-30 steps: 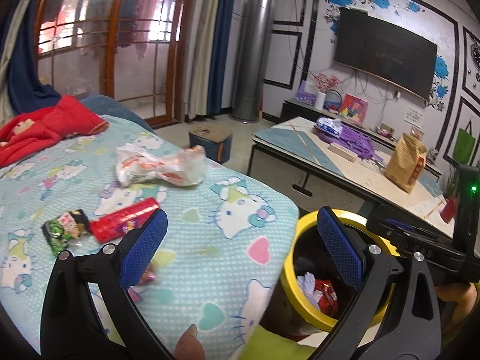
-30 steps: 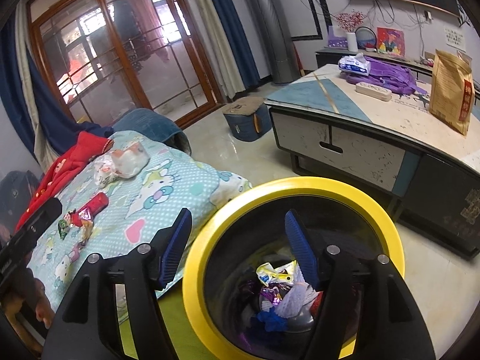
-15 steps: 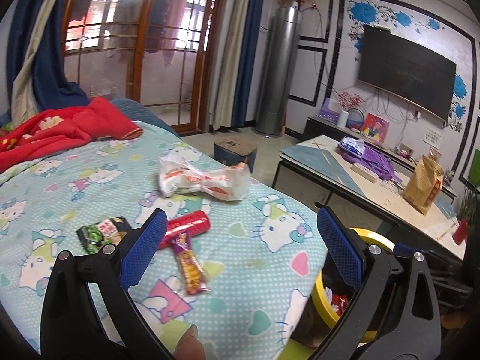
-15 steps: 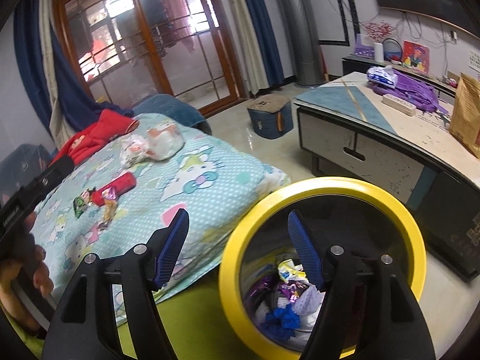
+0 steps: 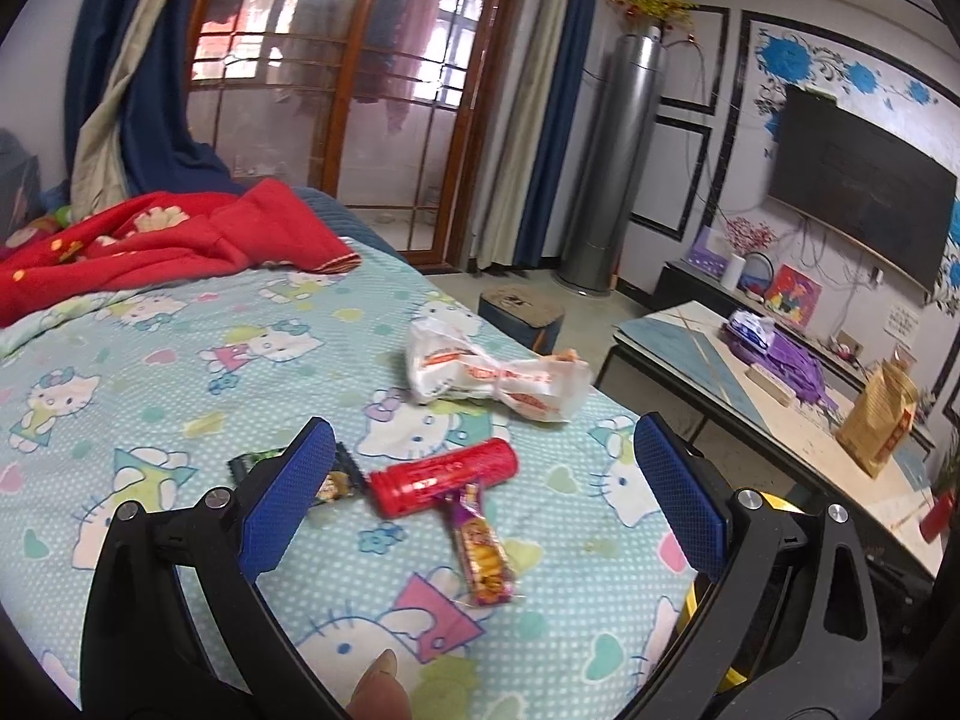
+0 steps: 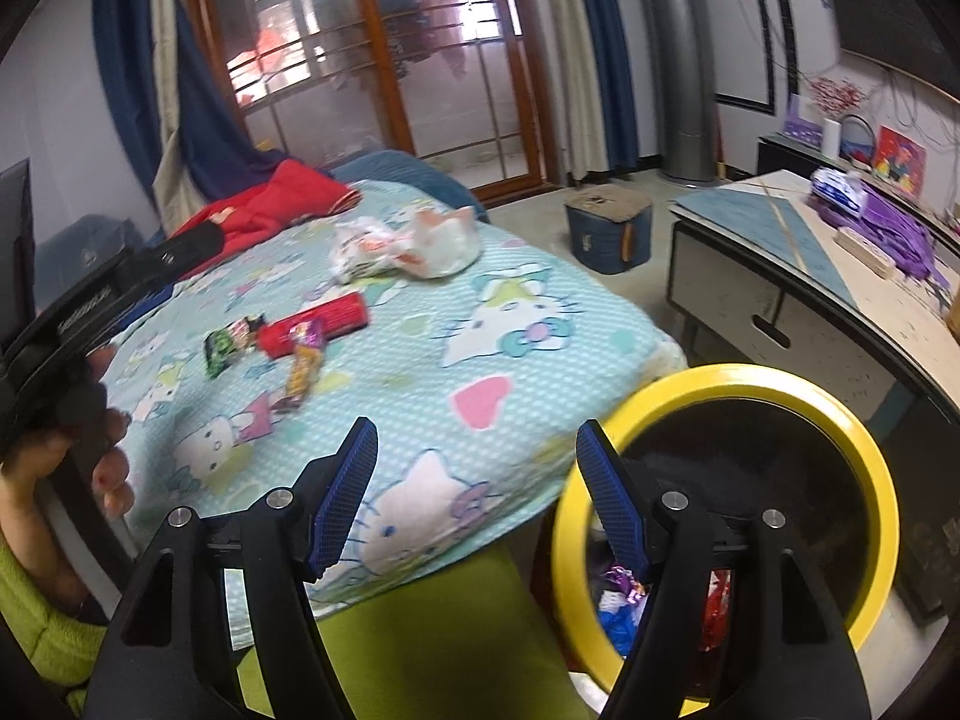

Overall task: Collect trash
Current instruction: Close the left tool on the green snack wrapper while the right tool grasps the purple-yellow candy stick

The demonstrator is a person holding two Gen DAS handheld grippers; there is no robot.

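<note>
Wood-framed glass doors point(image 5: 384, 102), blue curtains point(image 5: 552, 120), wall television point(image 5: 864, 186).

A: Where is the light coming from?

B: Daylight through the glass doors point(image 5: 360, 96) at twelve o'clock. The panes are blown out pink-white, with a glary patch near the top. The room is evenly bright and shadows on the bed point(image 5: 180, 372) are soft.

A: Is it sharp?

B: Not quite. In the right wrist view the yellow bin rim point(image 6: 864, 462) at four o'clock smears, and so do the wrappers on the bed. The left wrist view is crisper in the middle.

A: And the edges?

B: Strong fisheye bending; the curtains point(image 5: 576, 120) bow, and black corners ring both views.
</note>
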